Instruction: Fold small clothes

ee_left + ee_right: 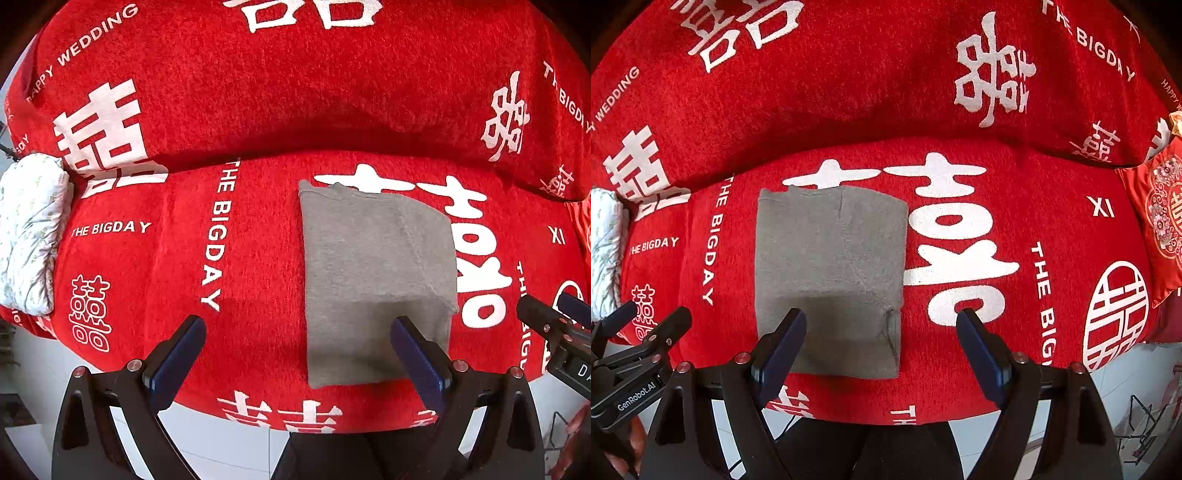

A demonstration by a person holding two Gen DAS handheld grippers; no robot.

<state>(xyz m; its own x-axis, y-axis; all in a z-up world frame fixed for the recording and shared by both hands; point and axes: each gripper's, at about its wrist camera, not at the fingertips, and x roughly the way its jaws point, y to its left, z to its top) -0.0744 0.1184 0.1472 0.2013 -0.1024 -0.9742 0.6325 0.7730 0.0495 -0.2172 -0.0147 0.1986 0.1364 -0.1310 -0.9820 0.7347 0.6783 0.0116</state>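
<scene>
- Grey knit garment (pixel 376 280), folded into a tall flat rectangle, lies on the red sofa seat (pixel 251 266) printed with white characters, its near edge close to the seat's front edge and its far edge short of the backrest
- Left tool (pixel 297 354) hovers with jaws wide and empty, one finger over the garment's near part, the other over bare cover
- Right tool (pixel 881 347) likewise stands wide, holding nothing, straddling the garment's near right corner
- Judging by the shape, a crosswise fold is probably left: take both near corners, gathering every layer
- Lift evenly and lay the near edge square on the far one, so no layer slides or wrinkles
</scene>
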